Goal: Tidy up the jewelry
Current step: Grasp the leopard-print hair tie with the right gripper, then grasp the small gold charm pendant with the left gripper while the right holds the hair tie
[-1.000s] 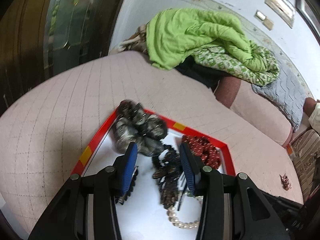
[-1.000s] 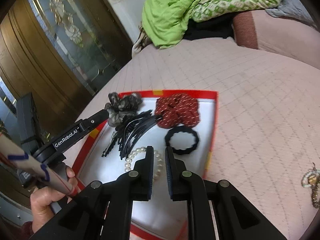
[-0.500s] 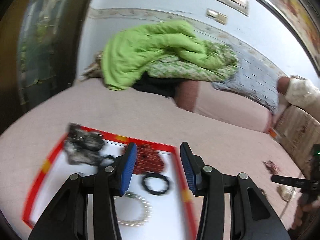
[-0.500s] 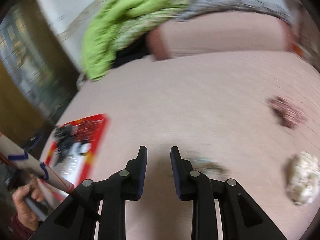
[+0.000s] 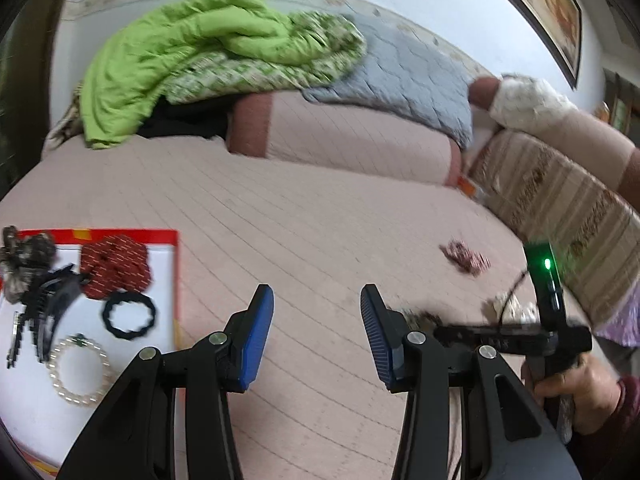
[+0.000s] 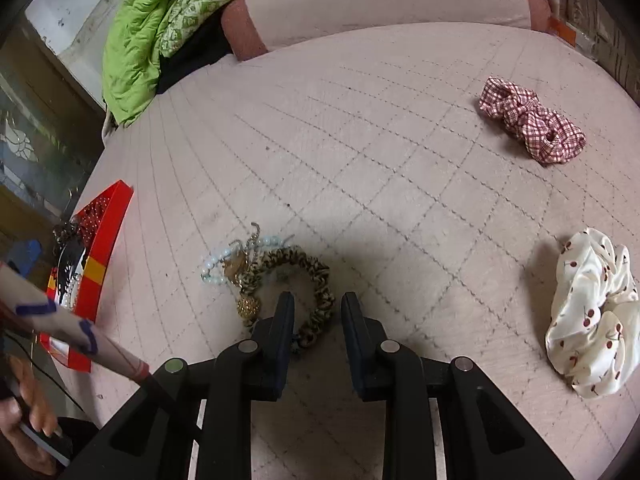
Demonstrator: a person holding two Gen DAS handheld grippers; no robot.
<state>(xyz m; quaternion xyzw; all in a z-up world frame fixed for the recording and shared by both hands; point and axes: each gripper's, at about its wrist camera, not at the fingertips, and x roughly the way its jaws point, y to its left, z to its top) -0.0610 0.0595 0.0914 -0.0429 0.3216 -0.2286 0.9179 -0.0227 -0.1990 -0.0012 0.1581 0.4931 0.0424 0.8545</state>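
Observation:
A red-rimmed white tray (image 5: 176, 264) lies at the left in the left wrist view, holding a red scrunchie (image 5: 116, 266), a black hair tie (image 5: 129, 315), a pearl bracelet (image 5: 80, 368), black clips (image 5: 48, 304) and a grey scrunchie (image 5: 24, 256). My left gripper (image 5: 317, 336) is open and empty over the pink bed, right of the tray. My right gripper (image 6: 317, 314) is open, just above a leopard-print hair tie (image 6: 316, 288) tangled with a pale bead bracelet (image 6: 224, 258). The tray (image 6: 104, 240) shows at that view's left edge.
A red plaid scrunchie (image 6: 528, 124) and a white cherry-print scrunchie (image 6: 592, 312) lie on the pink quilted bed (image 6: 360, 160) to the right. A green blanket (image 5: 192, 48), grey quilt (image 5: 392, 84) and pink bolster (image 5: 352, 140) are piled at the back.
Both grippers have swung right, away from the tray. The right gripper has opened wider and come down over the leopard-print hair tie. The left gripper stays open.

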